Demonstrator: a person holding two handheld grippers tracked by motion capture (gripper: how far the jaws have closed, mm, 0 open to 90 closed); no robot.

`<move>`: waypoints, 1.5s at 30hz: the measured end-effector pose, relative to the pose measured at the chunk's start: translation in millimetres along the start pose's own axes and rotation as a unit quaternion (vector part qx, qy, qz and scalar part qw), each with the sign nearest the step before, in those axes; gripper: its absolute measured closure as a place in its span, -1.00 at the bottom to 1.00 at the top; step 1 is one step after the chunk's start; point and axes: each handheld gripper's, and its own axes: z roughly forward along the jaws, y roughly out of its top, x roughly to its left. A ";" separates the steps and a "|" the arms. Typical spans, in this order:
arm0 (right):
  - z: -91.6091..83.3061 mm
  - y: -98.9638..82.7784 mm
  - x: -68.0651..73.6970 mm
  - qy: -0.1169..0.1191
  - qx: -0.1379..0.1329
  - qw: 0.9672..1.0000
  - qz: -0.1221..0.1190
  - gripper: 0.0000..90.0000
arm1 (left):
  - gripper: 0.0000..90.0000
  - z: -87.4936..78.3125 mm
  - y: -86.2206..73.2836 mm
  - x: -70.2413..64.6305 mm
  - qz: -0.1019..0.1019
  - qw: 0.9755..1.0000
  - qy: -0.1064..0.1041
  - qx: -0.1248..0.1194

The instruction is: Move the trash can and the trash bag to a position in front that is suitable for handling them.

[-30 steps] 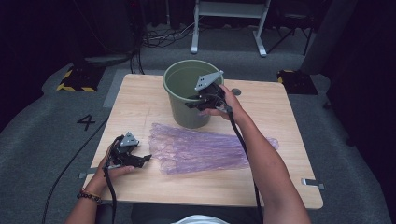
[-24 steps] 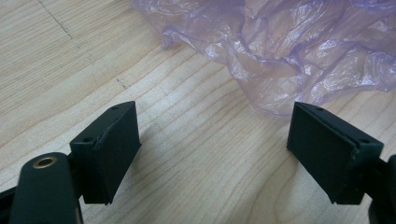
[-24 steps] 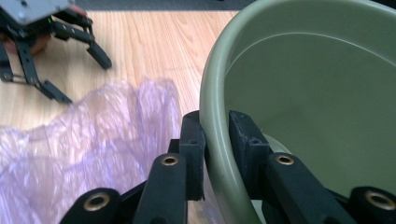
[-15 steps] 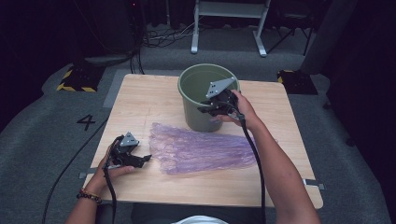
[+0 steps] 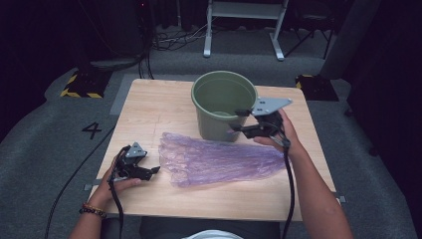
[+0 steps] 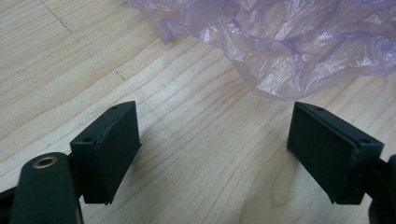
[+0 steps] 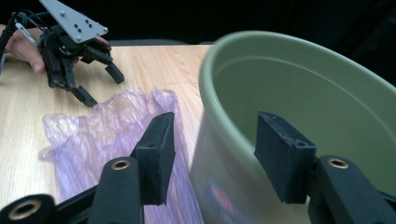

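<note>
A green plastic bucket (image 5: 219, 104) stands upright at the back middle of the wooden table (image 5: 149, 104). In front of it lies a flat crumpled purple plastic bag (image 5: 219, 162). My right gripper (image 5: 235, 122) is at the bucket's right side. In the right gripper view its jaws have just been opening and now straddle the bucket's rim (image 7: 303, 84), one outside and one inside, pads off the wall. My left gripper (image 5: 152, 173) rests open on the table just left of the bag's edge (image 6: 289, 42), nothing between its jaws (image 6: 215, 149). The right gripper view also shows the left gripper (image 7: 100, 86) beyond the bag (image 7: 107, 126).
The table stands on grey carpet marked with a 4 (image 5: 92, 130). A white metal stand (image 5: 244, 30) and cables lie behind it. Bare wood lies left of the bucket and along the table's front edge.
The bucket and my right gripper have moved to the right across the table. The right jaws have opened off the rim. The left gripper has stayed put.
</note>
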 end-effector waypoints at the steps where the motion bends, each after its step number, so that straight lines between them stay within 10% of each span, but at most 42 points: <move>1: -14.4 -11.0 4.2 -0.029 0.003 1.000 -0.002 0.03 | -0.63 0.0 0.0 0.0 0.000 1.000 0.000 0.000; 8: -46.1 -71.9 12.1 -0.098 0.050 0.993 0.037 0.02 | -0.63 -0.3 -0.2 -0.1 0.000 1.000 0.002 0.000; 15: -45.1 -160.1 11.1 -0.128 0.129 0.972 0.152 0.07 | -0.62 -0.3 -0.5 -0.4 -0.001 1.000 0.001 -0.001; 19: -38.0 -184.0 11.4 -0.130 0.151 0.965 0.173 0.08 | -0.62 -1.4 -1.5 -0.3 0.003 1.000 -0.002 -0.001; 35: -24.1 -213.9 1.3 -0.120 0.125 0.962 0.213 -0.02 | -0.62 -1.9 -2.4 -1.9 0.002 1.000 -0.003 -0.002; 45: -5.9 -211.0 0.5 -0.082 0.115 0.974 0.179 0.02 | -0.62 -6.9 -7.1 -3.9 0.006 1.000 -0.006 -0.001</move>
